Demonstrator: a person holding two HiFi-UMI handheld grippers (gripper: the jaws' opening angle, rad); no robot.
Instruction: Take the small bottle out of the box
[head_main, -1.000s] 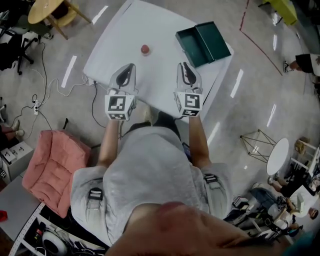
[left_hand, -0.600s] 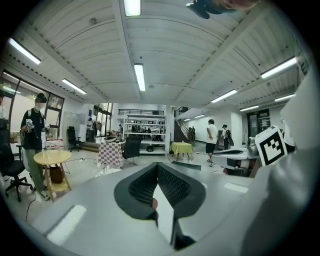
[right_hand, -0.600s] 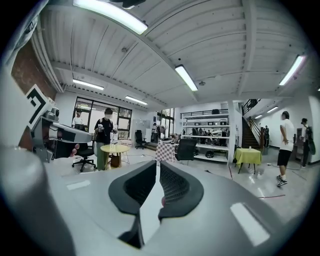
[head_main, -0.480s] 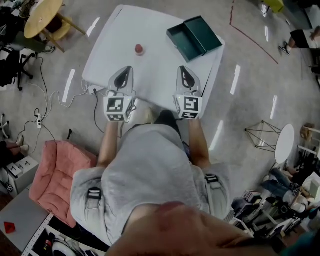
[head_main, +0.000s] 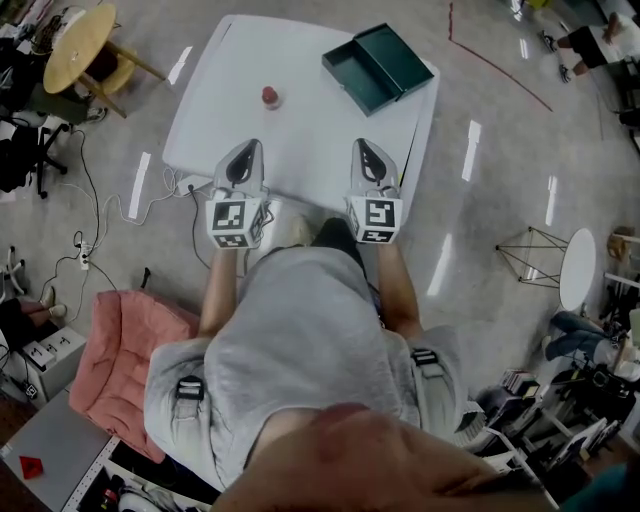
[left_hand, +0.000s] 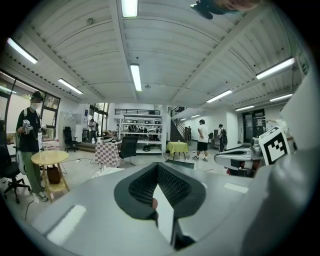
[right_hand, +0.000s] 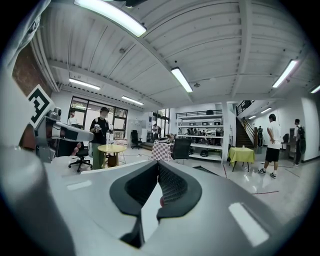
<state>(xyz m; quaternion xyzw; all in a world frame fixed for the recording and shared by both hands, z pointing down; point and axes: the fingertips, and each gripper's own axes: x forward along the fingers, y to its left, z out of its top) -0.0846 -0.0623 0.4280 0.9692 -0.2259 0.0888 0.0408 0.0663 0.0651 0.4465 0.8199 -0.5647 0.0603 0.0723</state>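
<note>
Small bottle (head_main: 269, 96): stands on the white table (head_main: 310, 130), far left, well apart from the open green box (head_main: 378, 67); out already, I judge.
My left gripper (head_main: 247, 158): jaws closed, empty.
My right gripper (head_main: 369, 158): jaws just closing together, nothing between them.
Both: at the table's near edge, likely finished.

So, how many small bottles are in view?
1: the small bottle stands on the white table, left of the open green box, apart from it. Another could be hidden inside the box.

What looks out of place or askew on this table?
Nothing spilled or damaged. The open green box sits skewed at the table's far right corner; the small bottle stands upright outside it.
</note>
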